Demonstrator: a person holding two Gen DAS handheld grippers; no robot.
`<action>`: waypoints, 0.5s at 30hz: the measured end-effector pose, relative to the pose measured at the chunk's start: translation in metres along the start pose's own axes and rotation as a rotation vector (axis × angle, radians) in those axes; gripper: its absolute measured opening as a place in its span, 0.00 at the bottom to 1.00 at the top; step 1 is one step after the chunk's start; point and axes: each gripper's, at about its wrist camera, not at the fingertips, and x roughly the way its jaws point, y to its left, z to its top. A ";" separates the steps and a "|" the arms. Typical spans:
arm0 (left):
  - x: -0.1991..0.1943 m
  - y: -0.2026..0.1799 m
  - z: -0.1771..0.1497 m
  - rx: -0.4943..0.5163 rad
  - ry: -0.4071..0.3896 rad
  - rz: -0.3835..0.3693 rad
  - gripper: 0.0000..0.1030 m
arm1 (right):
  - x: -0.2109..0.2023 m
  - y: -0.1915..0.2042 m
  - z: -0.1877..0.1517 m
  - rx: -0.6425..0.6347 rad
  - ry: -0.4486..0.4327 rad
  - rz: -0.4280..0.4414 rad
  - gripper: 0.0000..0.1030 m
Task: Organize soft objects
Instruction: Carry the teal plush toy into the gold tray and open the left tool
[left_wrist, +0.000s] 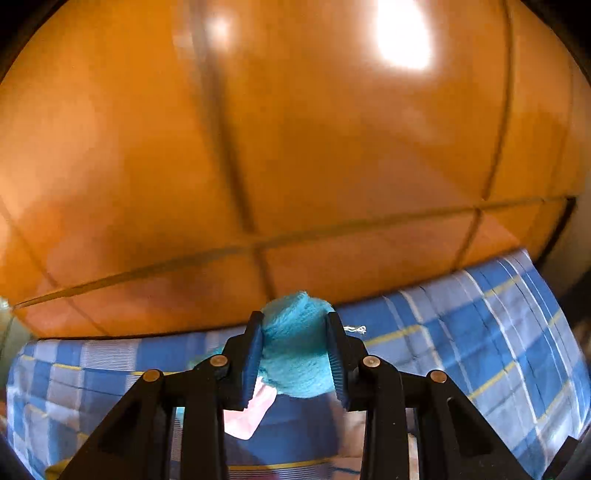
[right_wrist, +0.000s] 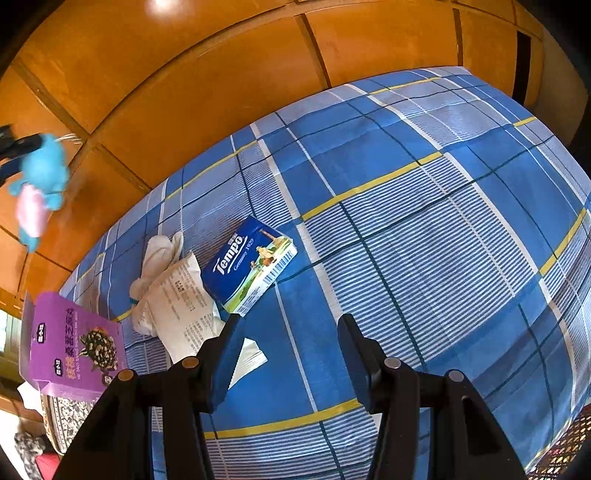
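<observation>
My left gripper (left_wrist: 293, 334) is shut on a blue plush toy (left_wrist: 295, 354) with a pink belly and holds it in the air above the blue checked bed (left_wrist: 498, 332). The same toy (right_wrist: 38, 184) hangs at the far left of the right wrist view, with the left gripper (right_wrist: 14, 147) partly cut off. My right gripper (right_wrist: 286, 332) is open and empty, low over the bed (right_wrist: 424, 221). Ahead of it lie a blue Tempo tissue pack (right_wrist: 251, 264), a white plush toy (right_wrist: 155, 266), a white packet with print (right_wrist: 181, 302) and a white tissue (right_wrist: 249, 358).
A purple box (right_wrist: 74, 347) stands open at the bed's left edge. An orange wooden panelled wall (right_wrist: 203, 74) runs behind the bed and fills the left wrist view (left_wrist: 295, 147). Patterned fabric (right_wrist: 565, 443) shows at the lower right.
</observation>
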 end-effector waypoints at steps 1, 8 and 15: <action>-0.006 0.013 0.001 -0.013 -0.008 0.017 0.32 | 0.000 0.001 0.000 -0.006 0.002 -0.002 0.51; -0.049 0.119 -0.015 -0.139 -0.038 0.122 0.32 | 0.004 0.009 -0.002 -0.051 0.008 -0.040 0.51; -0.090 0.209 -0.081 -0.242 -0.052 0.176 0.32 | 0.007 0.017 -0.007 -0.102 0.015 -0.063 0.51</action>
